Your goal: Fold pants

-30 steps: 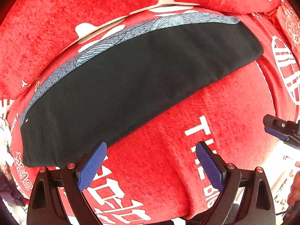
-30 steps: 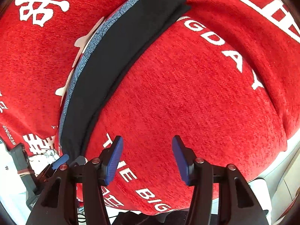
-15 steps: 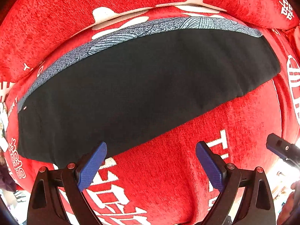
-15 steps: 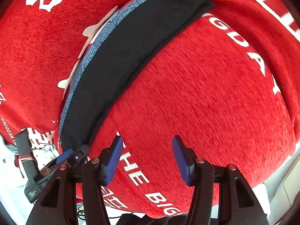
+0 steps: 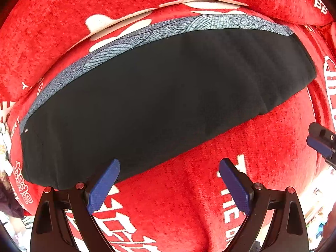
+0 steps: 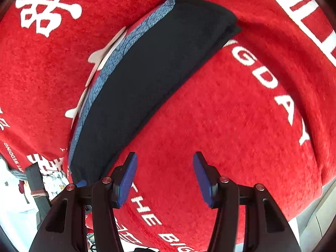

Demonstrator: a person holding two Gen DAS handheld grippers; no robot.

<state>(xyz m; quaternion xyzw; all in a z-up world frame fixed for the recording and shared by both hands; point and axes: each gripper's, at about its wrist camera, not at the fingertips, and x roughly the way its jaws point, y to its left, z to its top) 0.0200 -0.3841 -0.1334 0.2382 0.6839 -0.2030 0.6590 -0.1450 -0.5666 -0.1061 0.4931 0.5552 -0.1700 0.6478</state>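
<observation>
- Down low in the left wrist view, the left gripper has its 2 blue pads spread wide with nothing between them; the left pad's tip overlaps the near edge of the pants, and whether it touches them cannot be told.
- Likewise, the right gripper stands parted and empty above the red blanket, just right of the near end of the pants.
- Beyond the pads, the pants lie flat as 1 long black folded strip across the blanket, with a blue-grey patterned band along their far edge.
- At the right edge of the left wrist view, the right gripper's blue pad shows, clear of the pants.
- Around everything, the red blanket carries white lettering and characters.
</observation>
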